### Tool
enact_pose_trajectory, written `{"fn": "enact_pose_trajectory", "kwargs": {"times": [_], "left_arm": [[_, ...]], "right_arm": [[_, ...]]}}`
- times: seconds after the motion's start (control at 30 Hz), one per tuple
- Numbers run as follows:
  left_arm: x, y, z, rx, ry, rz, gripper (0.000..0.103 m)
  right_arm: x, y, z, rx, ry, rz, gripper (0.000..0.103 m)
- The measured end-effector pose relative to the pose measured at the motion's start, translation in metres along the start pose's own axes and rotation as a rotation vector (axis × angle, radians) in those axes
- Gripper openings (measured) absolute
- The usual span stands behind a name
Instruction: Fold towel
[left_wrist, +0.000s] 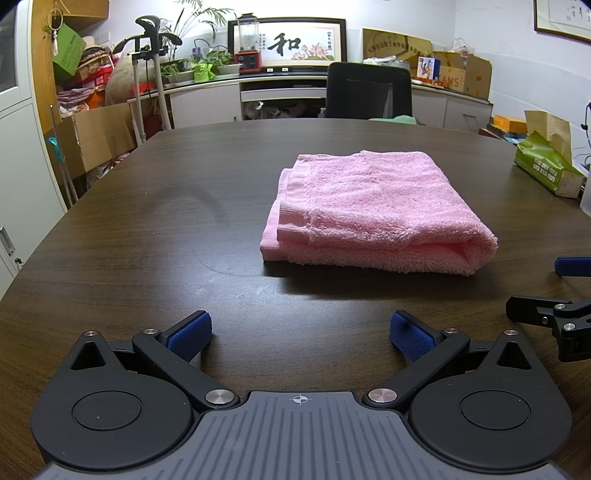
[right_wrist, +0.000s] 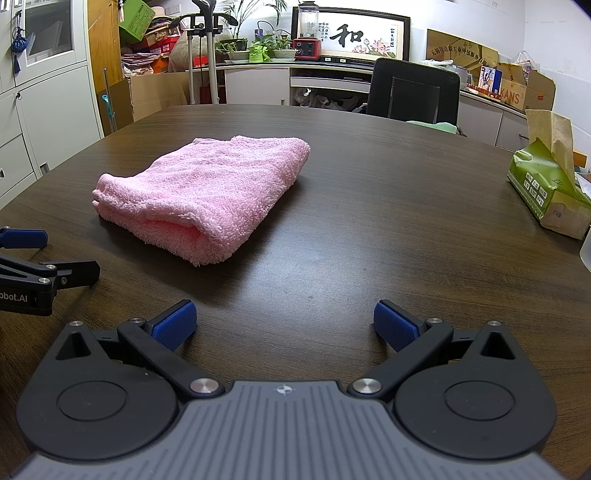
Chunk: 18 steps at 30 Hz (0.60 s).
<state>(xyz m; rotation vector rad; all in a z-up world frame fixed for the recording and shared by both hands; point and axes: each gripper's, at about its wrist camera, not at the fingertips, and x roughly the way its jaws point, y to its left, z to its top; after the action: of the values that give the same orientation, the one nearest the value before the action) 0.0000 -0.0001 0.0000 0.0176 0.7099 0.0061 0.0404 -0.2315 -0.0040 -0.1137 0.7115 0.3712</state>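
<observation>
A pink terry towel (left_wrist: 373, 210) lies folded into a thick rectangle on the dark wooden table (left_wrist: 147, 221). In the right wrist view the same towel (right_wrist: 207, 192) sits ahead and to the left, its rounded fold facing me. My left gripper (left_wrist: 300, 334) hovers over the table in front of the towel, blue pads wide apart, nothing between them. My right gripper (right_wrist: 284, 325) is open too, short of the towel and to its right, holding nothing. Each gripper shows at the edge of the other's view: the right one (left_wrist: 554, 295), the left one (right_wrist: 33, 258).
A green tissue box (right_wrist: 550, 192) stands at the table's right side. A black office chair (left_wrist: 369, 92) sits behind the far edge. Cabinets, cardboard boxes and potted plants (left_wrist: 207, 62) line the back wall.
</observation>
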Motion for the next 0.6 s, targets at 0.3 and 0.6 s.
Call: {"fn": "enact_pose_trajectory", "kwargs": {"times": [0.3, 0.6], "left_arm": [[0.0002, -0.0016, 0.0009, 0.000, 0.000, 0.000, 0.103], [0.0002, -0.0022, 0.0014, 0.000, 0.000, 0.000, 0.103]], "right_arm": [[0.0000, 0.0000, 0.0000, 0.000, 0.000, 0.000, 0.103], [0.0000, 0.0000, 0.0000, 0.000, 0.000, 0.000, 0.103]]}}
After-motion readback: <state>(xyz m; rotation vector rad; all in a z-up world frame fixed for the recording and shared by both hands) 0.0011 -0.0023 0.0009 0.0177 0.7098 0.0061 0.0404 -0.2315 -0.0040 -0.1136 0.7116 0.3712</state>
